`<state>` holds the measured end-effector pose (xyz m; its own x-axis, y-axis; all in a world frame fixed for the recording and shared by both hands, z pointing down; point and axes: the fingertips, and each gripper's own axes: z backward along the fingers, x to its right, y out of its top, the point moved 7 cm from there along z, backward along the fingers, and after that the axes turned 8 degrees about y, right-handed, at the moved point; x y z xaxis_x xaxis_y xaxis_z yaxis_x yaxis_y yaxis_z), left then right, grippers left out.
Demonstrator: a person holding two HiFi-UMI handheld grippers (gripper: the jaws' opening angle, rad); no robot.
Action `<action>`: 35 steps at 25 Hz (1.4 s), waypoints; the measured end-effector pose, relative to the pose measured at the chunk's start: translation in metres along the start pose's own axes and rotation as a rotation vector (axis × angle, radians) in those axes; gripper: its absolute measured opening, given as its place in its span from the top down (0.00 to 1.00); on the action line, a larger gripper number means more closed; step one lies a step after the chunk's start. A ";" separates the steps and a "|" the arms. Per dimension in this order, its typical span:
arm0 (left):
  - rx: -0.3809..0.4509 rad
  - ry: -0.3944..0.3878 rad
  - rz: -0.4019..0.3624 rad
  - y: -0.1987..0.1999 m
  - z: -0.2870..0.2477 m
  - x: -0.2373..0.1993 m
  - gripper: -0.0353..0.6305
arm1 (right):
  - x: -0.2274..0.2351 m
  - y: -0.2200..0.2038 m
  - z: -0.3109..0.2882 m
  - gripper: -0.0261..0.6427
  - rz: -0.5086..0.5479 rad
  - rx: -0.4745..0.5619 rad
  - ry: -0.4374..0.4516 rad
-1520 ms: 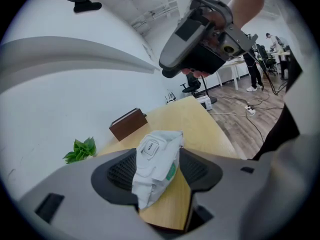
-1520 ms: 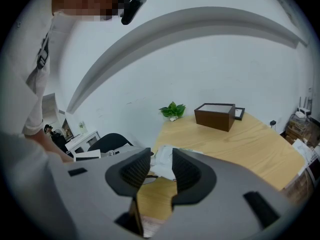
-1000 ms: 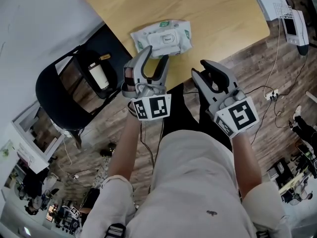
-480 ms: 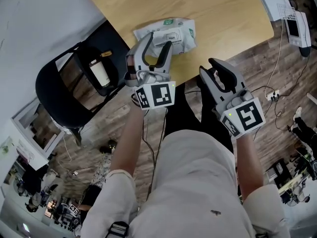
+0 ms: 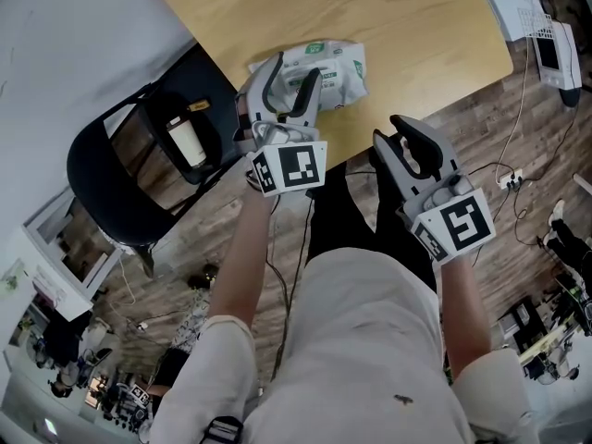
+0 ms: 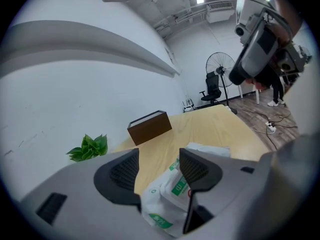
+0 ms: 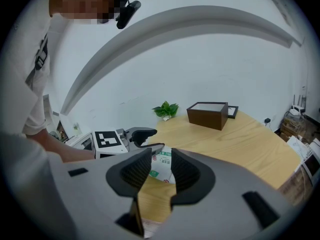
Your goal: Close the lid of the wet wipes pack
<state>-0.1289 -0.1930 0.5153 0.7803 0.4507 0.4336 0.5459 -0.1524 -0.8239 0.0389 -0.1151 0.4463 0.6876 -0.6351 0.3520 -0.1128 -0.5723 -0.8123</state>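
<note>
Left gripper (image 5: 293, 70) forward over pack (image 5: 335, 67) edge

Wet wipes pack (image 6: 167, 199) shows between left tool's (image 6: 159, 160) 2 jaws (apart).

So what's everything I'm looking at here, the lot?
Table: one, light wood, in front of the person.
Wet wipes pack: one, white with green labels, near the table's front edge.
Box: one, dark brown, far side of the table.
Plant: one, green, far table edge by the wall.
Chair: one, black, on the floor left of the table.
Bottle-like container: one, white, at that chair.
Fan: one, dark, standing at the room's far end.
Cables: several, on the wooden floor at right.
Left tongs: one, grey, jaws apart, over the pack.
Right tongs: one, grey, jaws apart, empty, just short of the table edge.
</note>
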 end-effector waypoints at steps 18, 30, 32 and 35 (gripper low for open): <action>-0.084 -0.022 0.056 -0.014 -0.023 0.001 0.58 | -0.003 0.002 -0.005 0.78 -0.005 -0.009 0.010; -0.142 -0.058 0.051 -0.023 -0.033 0.008 0.61 | -0.005 0.004 -0.006 0.78 -0.001 -0.005 0.015; -0.155 -0.062 0.056 -0.023 -0.037 0.007 0.61 | -0.006 0.004 -0.007 0.78 0.000 -0.006 0.019; -0.157 -0.061 0.063 -0.023 -0.042 0.006 0.61 | -0.007 0.003 -0.007 0.78 0.000 -0.005 0.022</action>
<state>-0.1240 -0.2235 0.5524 0.7970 0.4876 0.3564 0.5414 -0.3152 -0.7794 0.0294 -0.1158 0.4448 0.6719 -0.6464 0.3617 -0.1168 -0.5747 -0.8100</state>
